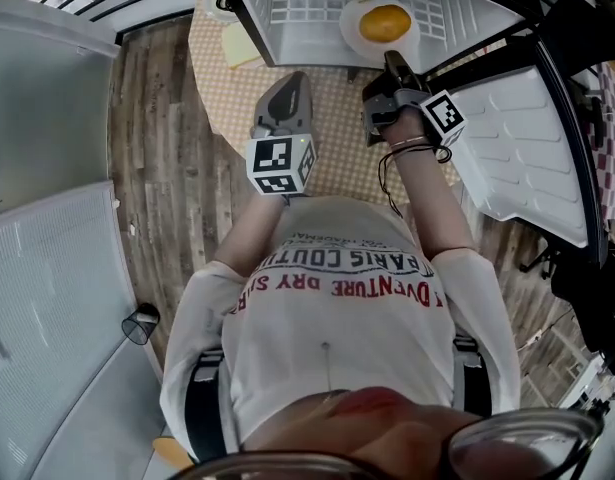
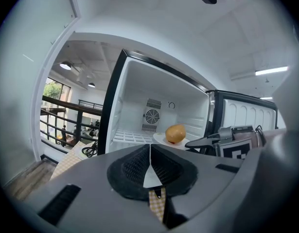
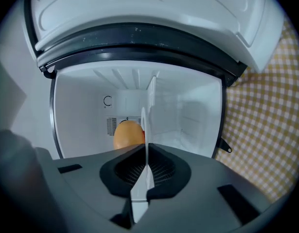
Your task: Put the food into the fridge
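A small white fridge [image 1: 307, 8] stands open on the checked tablecloth [image 1: 337, 148], its door [image 1: 532, 148] swung out to the right. An orange-yellow round food [image 1: 384, 22] lies on a white plate [image 1: 352, 18] just inside the fridge mouth. My right gripper [image 1: 395, 68] is shut on the plate's near rim. In the right gripper view the plate [image 3: 148, 110] runs edge-on between the jaws, with the food [image 3: 127, 134] beyond. My left gripper [image 1: 287, 93] hangs back over the table, shut and empty. From it I see the food [image 2: 175, 133] and the right gripper [image 2: 207, 142].
The fridge has a wire shelf [image 2: 127, 136] and a fan vent [image 2: 151, 116] on the back wall. A black cable [image 2: 91, 150] and a yellow item [image 1: 240, 43] lie on the table left of the fridge. A black cup [image 1: 140, 323] sits on the wooden floor.
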{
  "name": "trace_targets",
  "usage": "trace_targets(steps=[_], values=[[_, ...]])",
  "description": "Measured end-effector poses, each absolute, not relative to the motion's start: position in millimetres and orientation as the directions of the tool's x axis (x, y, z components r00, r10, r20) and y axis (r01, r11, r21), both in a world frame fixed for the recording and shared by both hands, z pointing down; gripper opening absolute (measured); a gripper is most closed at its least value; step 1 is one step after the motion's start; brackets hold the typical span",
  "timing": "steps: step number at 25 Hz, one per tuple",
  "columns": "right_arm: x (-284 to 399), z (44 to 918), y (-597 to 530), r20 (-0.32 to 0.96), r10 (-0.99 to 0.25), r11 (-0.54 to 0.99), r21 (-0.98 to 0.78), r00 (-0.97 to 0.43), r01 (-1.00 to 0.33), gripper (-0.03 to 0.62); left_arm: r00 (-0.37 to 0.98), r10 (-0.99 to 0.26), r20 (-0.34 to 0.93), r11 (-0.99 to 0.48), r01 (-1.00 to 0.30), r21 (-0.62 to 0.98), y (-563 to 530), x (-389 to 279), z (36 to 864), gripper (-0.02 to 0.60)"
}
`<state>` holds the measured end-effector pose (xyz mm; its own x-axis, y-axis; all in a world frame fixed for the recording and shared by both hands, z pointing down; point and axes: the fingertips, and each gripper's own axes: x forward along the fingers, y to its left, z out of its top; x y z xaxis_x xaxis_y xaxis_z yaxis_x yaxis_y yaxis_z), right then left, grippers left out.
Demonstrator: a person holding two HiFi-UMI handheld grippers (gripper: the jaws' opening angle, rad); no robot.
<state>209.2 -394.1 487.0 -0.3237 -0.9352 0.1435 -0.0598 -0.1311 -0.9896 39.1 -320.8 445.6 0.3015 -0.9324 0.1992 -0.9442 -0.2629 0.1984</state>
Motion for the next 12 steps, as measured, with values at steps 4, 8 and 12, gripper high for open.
trace_targets(steps=[4, 8, 12], values=[[202.0, 492.2, -408.6, 0.172, -0.935, -0.159, -0.985, -0.309, -0.067, 0.034, 0.316, -0.926, 0.207, -0.275, -0.939, 0.205, -327.5, 37.1, 450.5, 0.028], [195.5, 493.6, -420.5, 0.18, -0.938, -0.172, -0.984, -0.295, -0.053, 0.034, 0.321, -0.921, 0.22, -0.277, -0.938, 0.209, -333.1, 33.3, 455.8, 0.028], [191.3, 494.2, -430.0, 0.19, -0.938, -0.185, -0.982, -0.289, -0.044, 0.034, 0.324, -0.918, 0.228, -0.279, -0.937, 0.21, -337.6, 31.3, 459.9, 0.028]])
